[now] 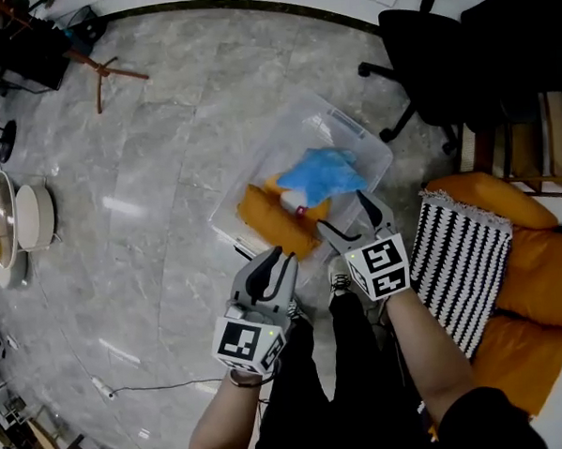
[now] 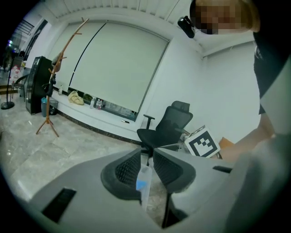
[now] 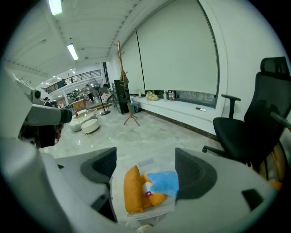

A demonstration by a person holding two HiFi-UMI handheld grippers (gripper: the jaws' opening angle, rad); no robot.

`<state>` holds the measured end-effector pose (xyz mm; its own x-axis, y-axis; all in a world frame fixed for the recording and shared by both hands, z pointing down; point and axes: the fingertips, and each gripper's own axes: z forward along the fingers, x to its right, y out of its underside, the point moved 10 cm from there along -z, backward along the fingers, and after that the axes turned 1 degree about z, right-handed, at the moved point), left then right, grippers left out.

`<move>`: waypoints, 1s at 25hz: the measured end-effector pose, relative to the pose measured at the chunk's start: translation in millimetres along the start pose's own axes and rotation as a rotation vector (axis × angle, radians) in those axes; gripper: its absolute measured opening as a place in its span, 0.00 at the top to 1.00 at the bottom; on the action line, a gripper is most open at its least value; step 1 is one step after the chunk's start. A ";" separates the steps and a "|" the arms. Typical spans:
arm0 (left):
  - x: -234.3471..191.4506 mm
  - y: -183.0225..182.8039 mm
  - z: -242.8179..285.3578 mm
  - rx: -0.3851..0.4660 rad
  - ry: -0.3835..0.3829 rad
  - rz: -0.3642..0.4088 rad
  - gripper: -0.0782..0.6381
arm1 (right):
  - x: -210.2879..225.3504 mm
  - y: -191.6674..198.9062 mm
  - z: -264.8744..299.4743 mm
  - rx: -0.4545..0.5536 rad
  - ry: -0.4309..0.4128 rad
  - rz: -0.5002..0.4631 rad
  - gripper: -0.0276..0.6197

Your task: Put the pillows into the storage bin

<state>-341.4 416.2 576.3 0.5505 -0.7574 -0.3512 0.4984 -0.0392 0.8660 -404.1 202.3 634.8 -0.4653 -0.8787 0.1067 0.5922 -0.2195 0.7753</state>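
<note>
Grey marble floor [image 1: 156,178] fills most of the head view. A clear plastic storage bin [image 1: 376,148] stands on it just past centre toward 1 o'clock, lid off. Inside the bin an orange pillow [image 1: 273,224] lies toward the 7 o'clock end, and a blue pillow [image 1: 321,173] rests partly on top of it toward 1 o'clock.

A black-and-white striped pillow [image 1: 461,256] leans on an orange sofa [image 1: 538,280] at 4 o'clock, outside the bin. A black office chair [image 1: 432,51] stands at 1 o'clock, a wooden coat stand [image 1: 94,64] at 11 o'clock and two round low tables [image 1: 18,219] at 9 o'clock.

Both grippers are held above the bin's near edge, touching neither the bin nor a pillow. The left gripper [image 1: 273,259], at 6 o'clock, has its jaws only a narrow slit apart with nothing gripped; its own view [image 2: 146,157] looks nearly level toward the office chair [image 2: 166,129]. The right gripper [image 1: 344,215], just beside it at 5 o'clock, has its jaws spread wide and empty. Its own view [image 3: 145,154] looks down between the jaws at the bin [image 3: 150,213], orange pillow [image 3: 131,191] and blue pillow [image 3: 163,182].
</note>
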 end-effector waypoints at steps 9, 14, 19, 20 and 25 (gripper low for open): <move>36.2 -115.6 -76.2 0.160 0.014 0.118 0.77 | -47.1 -123.6 -123.9 0.231 0.080 -0.064 0.95; 54.2 -178.1 -115.2 0.261 0.020 0.237 0.80 | -67.2 -183.6 -178.9 0.344 0.077 -0.135 0.95; 67.9 -223.6 -139.8 0.298 0.010 0.327 0.88 | -81.5 -225.6 -221.6 0.455 0.097 -0.204 0.95; 70.1 -228.4 -143.2 0.309 0.013 0.338 0.88 | -83.5 -229.8 -228.1 0.470 0.100 -0.210 0.95; 71.5 -238.1 -152.4 0.381 0.028 0.389 0.88 | -93.0 -236.4 -243.2 0.496 0.107 -0.223 0.95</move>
<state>-318.6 470.7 290.8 0.6660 -0.7458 0.0158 -0.0206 0.0028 0.9998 -340.8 232.8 290.2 -0.4597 -0.8774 -0.1375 0.0943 -0.2022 0.9748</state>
